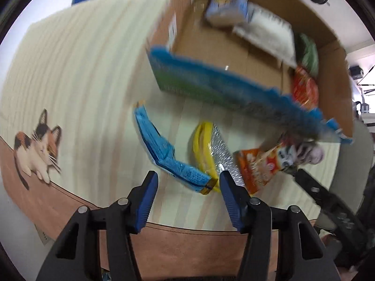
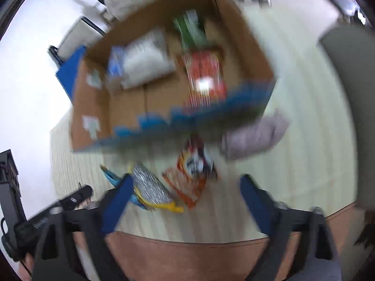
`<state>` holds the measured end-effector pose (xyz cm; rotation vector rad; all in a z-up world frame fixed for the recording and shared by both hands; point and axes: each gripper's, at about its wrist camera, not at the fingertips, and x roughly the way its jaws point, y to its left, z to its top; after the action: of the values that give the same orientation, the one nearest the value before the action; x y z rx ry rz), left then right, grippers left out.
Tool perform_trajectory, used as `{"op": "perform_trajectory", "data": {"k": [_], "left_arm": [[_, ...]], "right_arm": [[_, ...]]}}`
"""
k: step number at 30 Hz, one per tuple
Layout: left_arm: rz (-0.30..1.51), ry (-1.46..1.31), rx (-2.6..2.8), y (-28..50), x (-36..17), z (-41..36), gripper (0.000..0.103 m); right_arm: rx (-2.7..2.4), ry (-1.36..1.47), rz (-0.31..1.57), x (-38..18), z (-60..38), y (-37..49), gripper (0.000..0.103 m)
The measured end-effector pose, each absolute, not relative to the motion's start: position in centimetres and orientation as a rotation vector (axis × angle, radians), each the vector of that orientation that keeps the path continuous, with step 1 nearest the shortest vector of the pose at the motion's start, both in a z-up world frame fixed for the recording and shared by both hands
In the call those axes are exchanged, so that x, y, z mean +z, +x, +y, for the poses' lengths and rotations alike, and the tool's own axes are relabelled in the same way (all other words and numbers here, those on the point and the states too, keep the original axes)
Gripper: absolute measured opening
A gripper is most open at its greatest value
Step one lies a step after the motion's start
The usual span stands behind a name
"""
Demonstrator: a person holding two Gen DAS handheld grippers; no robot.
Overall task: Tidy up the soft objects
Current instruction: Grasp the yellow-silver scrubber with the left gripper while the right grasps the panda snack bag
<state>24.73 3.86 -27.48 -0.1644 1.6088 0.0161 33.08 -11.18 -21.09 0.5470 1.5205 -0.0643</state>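
You are looking at one cardboard box [image 1: 337,89] with four soft packs sitting inside it: one pale blue pack [image 1: 228,4], one white pack [image 1: 269,35], one green pack [image 1: 307,51] and one red pack [image 1: 304,87]. One large blue-and-green bag [image 1: 211,82] is hanging in front of the box. On the table [image 1: 82,75] you are seeing four more items: one blue pouch [image 1: 161,149], one yellow-and-silver pouch [image 1: 211,149], one orange pouch [image 1: 257,166] and one grey cloth [image 2: 255,135]. One cat picture [image 1: 37,149] is showing on the table.

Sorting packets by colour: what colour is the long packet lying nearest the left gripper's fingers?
Light blue packet with gold-brown ends; clearest in the left wrist view.
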Motion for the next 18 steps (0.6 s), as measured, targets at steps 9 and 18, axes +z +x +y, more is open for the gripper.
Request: {"op": "perform_trajectory", "data": {"k": [9, 18], "left_arm": [[1.647, -0.133, 0.028, 25.2, -31.0, 1.6, 0.053], [1.715, 0.006, -0.069, 27.0, -35.0, -3.1, 0.058]], "right_arm": [[-0.079, 0.524, 1.546, -28.3, -8.4, 32.7, 0.042], [0.041, 0.304, 1.678, -26.2, -10.6, 29.0, 0.014]]}}
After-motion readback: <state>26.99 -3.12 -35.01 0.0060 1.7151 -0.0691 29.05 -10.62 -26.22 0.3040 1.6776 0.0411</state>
